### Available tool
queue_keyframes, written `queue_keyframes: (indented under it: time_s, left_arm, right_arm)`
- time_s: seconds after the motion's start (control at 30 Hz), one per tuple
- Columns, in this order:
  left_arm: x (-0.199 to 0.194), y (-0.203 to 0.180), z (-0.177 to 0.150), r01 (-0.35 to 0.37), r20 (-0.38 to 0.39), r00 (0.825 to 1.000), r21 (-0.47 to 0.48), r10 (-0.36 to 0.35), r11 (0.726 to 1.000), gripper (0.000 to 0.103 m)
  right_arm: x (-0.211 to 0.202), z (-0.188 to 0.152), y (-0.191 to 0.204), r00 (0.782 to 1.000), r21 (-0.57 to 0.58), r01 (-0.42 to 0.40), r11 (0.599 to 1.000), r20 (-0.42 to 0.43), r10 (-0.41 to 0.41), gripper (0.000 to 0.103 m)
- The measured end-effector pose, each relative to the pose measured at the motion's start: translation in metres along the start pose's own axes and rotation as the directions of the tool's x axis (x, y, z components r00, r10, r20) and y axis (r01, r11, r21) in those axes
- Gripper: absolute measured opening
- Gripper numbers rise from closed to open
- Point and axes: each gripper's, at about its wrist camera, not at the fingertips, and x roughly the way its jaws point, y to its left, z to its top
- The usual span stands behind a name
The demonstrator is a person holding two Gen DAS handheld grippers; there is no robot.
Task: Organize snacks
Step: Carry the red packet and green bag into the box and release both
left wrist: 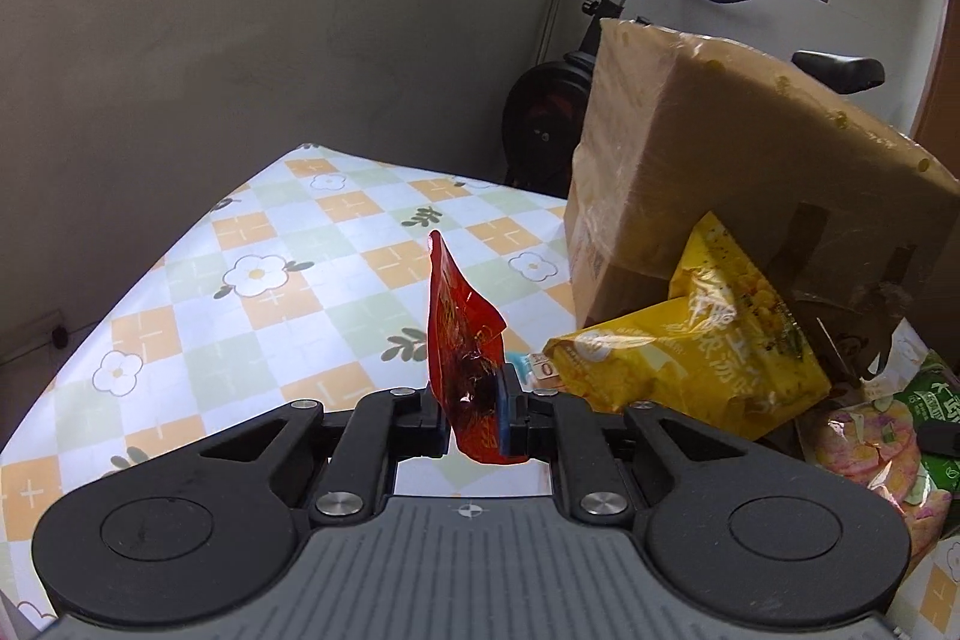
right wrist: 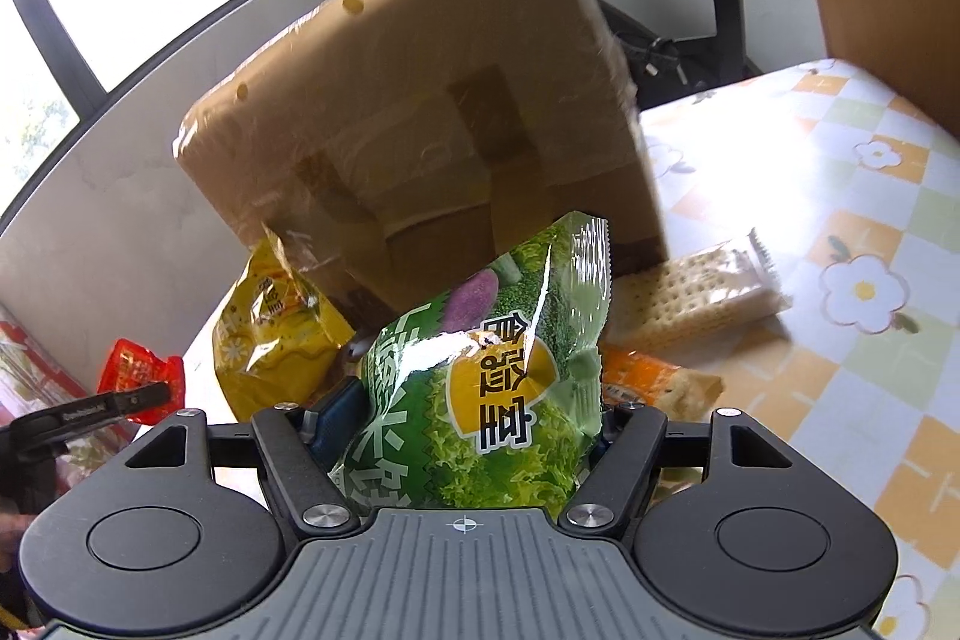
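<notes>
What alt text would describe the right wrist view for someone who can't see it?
The right claw grips a green snack bag upright in front of a tilted cardboard box. A yellow snack bag lies at the box's left, a cracker pack at its right on the floral tablecloth. At far left, the left claw holds a red packet.

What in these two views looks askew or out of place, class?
The cardboard box stands tilted, its underside lifted off the table and leaning over the yellow snack bag. The box's tape looks torn and peeling.
</notes>
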Motion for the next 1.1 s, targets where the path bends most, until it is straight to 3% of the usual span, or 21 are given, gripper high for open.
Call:
queue_keyframes:
  time_s: [0.23,0.53,0.77,1.1]
  left_arm:
    - [-0.017,-0.033,0.015,0.076,0.049,0.996,0.036,-0.078,0.996,0.015]
    - [-0.037,-0.050,0.034,0.140,0.114,0.983,0.054,-0.146,0.989,0.015]
    - [-0.051,-0.060,0.056,0.161,0.182,0.968,0.072,-0.172,0.984,0.015]
    - [-0.050,-0.097,0.112,0.209,0.285,0.926,0.163,-0.248,0.964,0.015]
  right_arm:
    - [-0.032,0.007,-0.016,0.997,0.011,0.048,0.999,0.058,-0.048,0.066]
    - [-0.074,0.033,-0.020,0.983,0.031,0.012,0.999,0.181,-0.017,0.066]
    - [-0.095,0.069,-0.009,0.956,0.037,-0.082,0.996,0.285,0.068,0.065]
    - [-0.093,0.155,0.014,0.905,-0.053,-0.135,0.989,0.399,0.145,0.065]
